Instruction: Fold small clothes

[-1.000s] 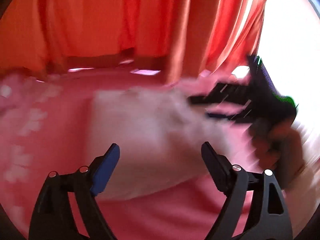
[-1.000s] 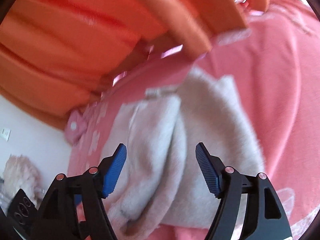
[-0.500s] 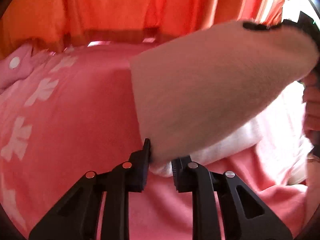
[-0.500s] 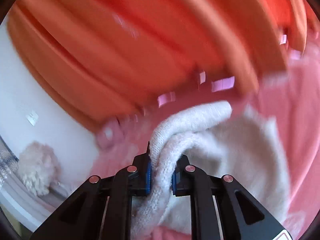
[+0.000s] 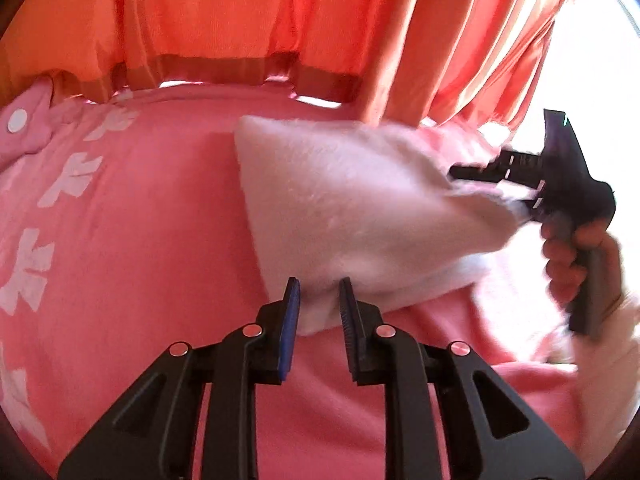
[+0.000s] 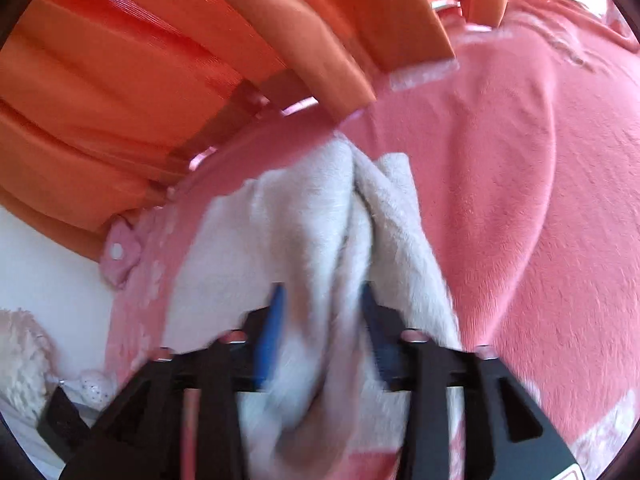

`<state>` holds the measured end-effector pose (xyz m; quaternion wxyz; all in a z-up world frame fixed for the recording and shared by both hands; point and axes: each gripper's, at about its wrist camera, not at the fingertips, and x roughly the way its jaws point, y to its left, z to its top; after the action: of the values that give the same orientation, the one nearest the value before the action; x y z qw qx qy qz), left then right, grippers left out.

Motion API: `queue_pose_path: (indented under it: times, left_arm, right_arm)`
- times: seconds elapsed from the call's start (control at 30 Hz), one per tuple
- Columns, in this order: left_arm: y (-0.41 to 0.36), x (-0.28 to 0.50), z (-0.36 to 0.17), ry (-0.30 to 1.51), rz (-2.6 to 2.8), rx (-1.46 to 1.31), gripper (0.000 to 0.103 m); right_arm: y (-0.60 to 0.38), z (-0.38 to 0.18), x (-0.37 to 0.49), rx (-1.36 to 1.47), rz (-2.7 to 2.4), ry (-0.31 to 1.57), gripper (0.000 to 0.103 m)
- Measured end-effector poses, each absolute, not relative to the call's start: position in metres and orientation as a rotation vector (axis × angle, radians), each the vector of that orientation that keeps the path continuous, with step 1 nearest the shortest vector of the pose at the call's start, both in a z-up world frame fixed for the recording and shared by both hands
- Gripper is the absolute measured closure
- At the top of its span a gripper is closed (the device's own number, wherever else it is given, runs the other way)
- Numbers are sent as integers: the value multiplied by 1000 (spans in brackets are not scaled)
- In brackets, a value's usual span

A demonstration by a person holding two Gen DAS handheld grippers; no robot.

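left gripper (image 5: 319, 300) angled down, pinching white garment (image 5: 360, 216)

A bed (image 5: 132, 216) with a pink fleece cover fills the lower part of both views; the cover carries pale flower-like prints (image 5: 72, 178) toward its left edge. Along the far edge of the bed hang orange-red curtains (image 5: 224, 16) in heavy folds, and a thin line of daylight shows under their hem. Very bright light comes in at the far right corner. In the right wrist view a white wall (image 6: 44, 268) stands beside the curtains.
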<state>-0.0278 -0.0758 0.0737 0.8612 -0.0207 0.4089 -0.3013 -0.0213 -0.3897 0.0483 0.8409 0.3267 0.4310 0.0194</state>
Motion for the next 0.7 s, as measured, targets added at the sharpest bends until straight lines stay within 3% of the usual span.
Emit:
queue_pose_path:
  times: [0.07,0.13,0.2,0.23,0.27,0.33,0.4,0.47,0.53,0.7]
  left_arm:
    - [-70,-30,91,810,-644,-58,69]
    - [-69,-30,110,749,-625,-49,44]
    - [-74,-18,112,727,-608,-35,43]
    - [-81,-7,107,742,-591,-22,43]
    - [-87,3,97,770,-572,-15,43]
    - [-98,16,79,841,-539,-3,57]
    - [-106,20,60,891,-517,23,59]
    - [-109,17,44,909,-517,29,59]
    - [-111,15,32,924,-520,32,58]
    - [-113,14,35,909,-524,54,58]
  right_arm:
    - [-386,49,-35,707,81,902,36]
    - [-378,42,-43,714,101,928,35]
    - [-364,34,-35,654,77,992,40]
    - [-358,34,-33,620,65,993,79]
    - [-356,41,-34,610,63,960,84]
    - [-361,67,-48,638,89,801,86]
    - [-367,89,-66,620,76,701,86]
    - [-370,68,-61,581,-11,811,85]
    - [-371,12,-46,569,-70,1054,84]
    - [-375,47,-53,559,-92,921,70]
